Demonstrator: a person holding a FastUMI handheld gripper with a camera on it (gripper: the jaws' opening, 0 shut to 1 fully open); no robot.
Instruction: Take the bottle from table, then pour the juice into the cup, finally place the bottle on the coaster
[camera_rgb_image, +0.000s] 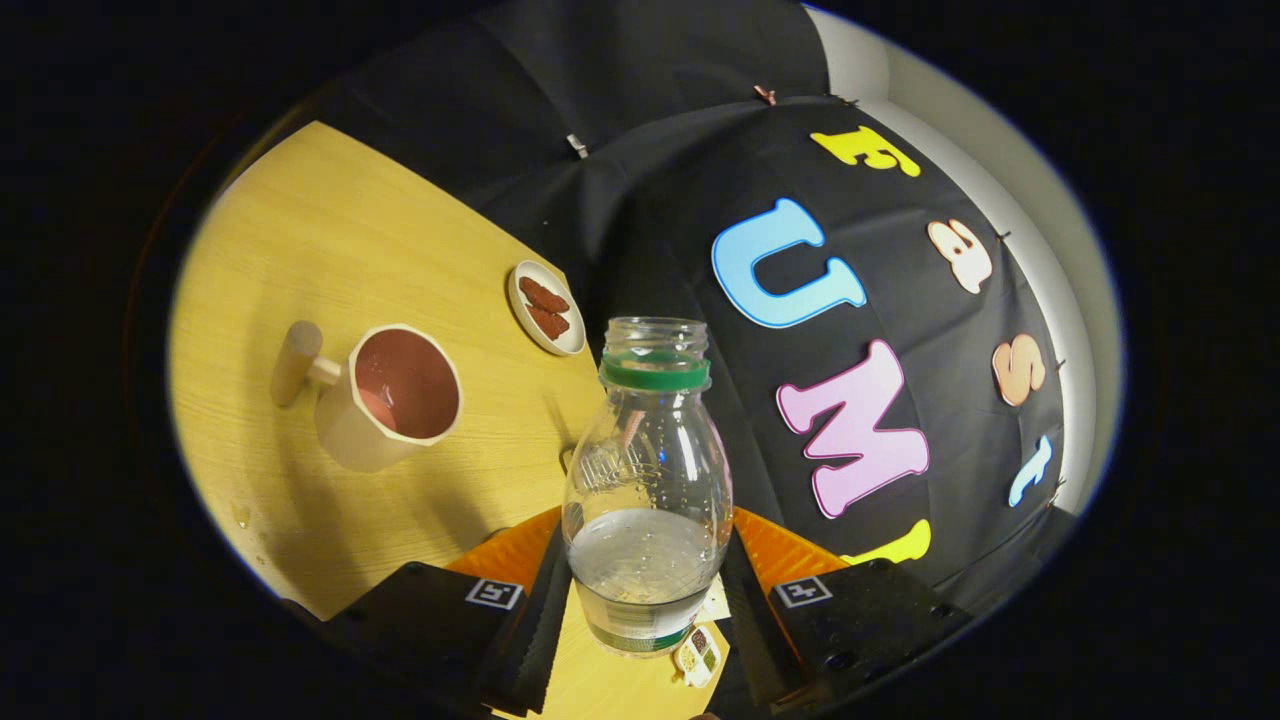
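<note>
The gripper (648, 600) is clenched on the clear bottle (648, 480), both fingers pressing its lower sides; the bottle is uncapped, part-filled and held above the wooden table (330, 250). Left of the bottle stands the cup (390, 395), and beyond it a small dish (546, 307) of brown pieces.

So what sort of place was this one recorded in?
Most likely a staged recording booth, not a real kitchen: black cloth wall pinned up behind a wooden table set with a mug and small snack dish. The claw is shut on an open clear bottle.
</note>
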